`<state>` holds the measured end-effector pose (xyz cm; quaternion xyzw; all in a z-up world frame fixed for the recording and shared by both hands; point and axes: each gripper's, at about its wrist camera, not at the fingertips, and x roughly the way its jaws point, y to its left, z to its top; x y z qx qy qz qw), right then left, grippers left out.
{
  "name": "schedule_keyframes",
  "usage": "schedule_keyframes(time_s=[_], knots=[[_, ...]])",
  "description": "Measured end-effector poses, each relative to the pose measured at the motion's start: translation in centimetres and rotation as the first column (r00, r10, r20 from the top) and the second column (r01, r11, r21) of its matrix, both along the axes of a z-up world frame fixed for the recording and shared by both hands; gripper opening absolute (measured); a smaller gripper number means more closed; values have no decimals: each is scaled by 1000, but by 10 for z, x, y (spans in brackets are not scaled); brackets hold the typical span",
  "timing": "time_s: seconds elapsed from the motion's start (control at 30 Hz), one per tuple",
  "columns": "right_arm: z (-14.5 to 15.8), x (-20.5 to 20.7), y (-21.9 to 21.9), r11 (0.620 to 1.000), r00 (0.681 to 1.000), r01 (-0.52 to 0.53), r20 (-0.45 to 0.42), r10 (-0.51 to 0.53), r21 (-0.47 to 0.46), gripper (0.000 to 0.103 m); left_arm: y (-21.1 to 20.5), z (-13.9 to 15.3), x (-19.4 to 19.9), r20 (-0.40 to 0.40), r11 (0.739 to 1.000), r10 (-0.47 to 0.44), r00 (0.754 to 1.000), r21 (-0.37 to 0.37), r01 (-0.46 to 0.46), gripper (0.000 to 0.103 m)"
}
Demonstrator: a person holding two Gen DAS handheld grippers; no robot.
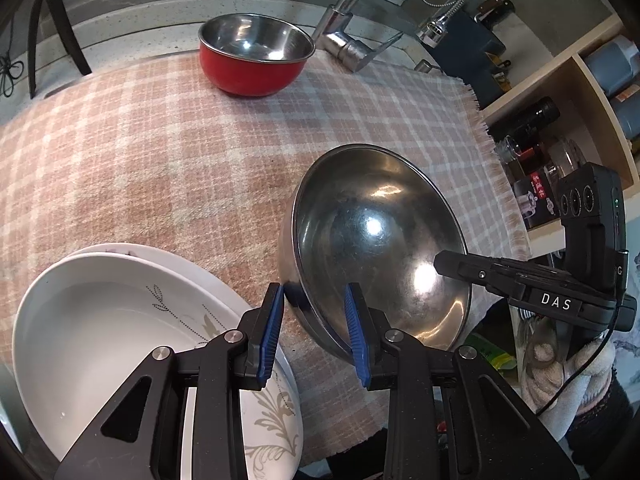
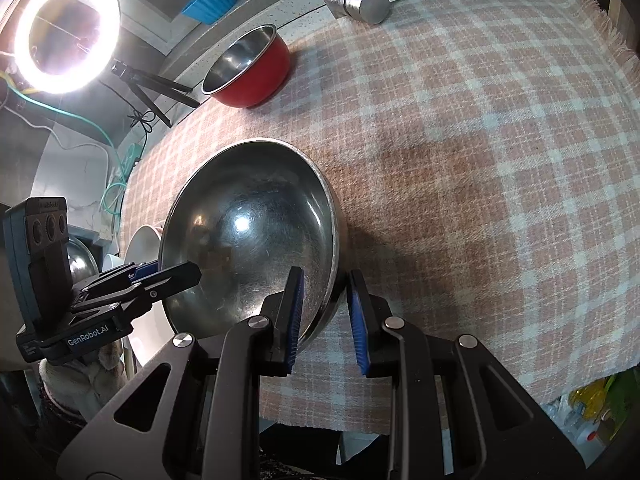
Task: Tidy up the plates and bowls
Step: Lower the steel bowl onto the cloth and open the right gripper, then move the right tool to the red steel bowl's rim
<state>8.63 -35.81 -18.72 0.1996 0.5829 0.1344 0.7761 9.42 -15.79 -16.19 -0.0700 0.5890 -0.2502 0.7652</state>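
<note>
Evidently mid-carry: large dull steel bowl (image 1: 380, 248) tilted over checked-cloth worktop (image 1: 160, 152), beside stacked white plates (image 1: 120, 320). Left gripper (image 1: 316, 320) and right gripper (image 2: 324, 316), jaws pinching opposite rims. Next: nest with red-sided steel bowl (image 1: 254, 56), probably; level lift needed.

My tabletop wears a pink-and-white checked woven cloth (image 2: 480, 160); on it sit a red steel-lined bowl (image 1: 252, 68) and stacked white floral plates (image 1: 100, 332).
</note>
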Motion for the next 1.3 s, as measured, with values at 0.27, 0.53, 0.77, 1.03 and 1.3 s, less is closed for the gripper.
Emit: schedule_keyframes(time_s=[0.27, 0.53, 0.77, 1.03, 1.3], knots=[[4, 1, -3, 1000, 1000, 4, 17, -4, 14, 55, -1, 6, 3, 10, 1000, 3, 1000, 13, -3, 49], [20, 6, -11, 999, 997, 34, 71, -34, 8, 80, 2, 15, 9, 19, 1000, 6, 1000, 21, -7, 58], [35, 18, -17, 999, 994, 35, 106, -33, -20, 83, 13, 26, 21, 28, 1000, 21, 999, 9, -22, 59], [59, 45, -20, 998, 987, -1, 158, 12, -66, 83, 32, 44, 50, 69, 998, 68, 995, 5, -69, 59], [68, 94, -30, 1000, 983, -20, 184, 19, 0, 83, 47, 43, 96, 65, 985, 169, 984, -32, -167, 59]])
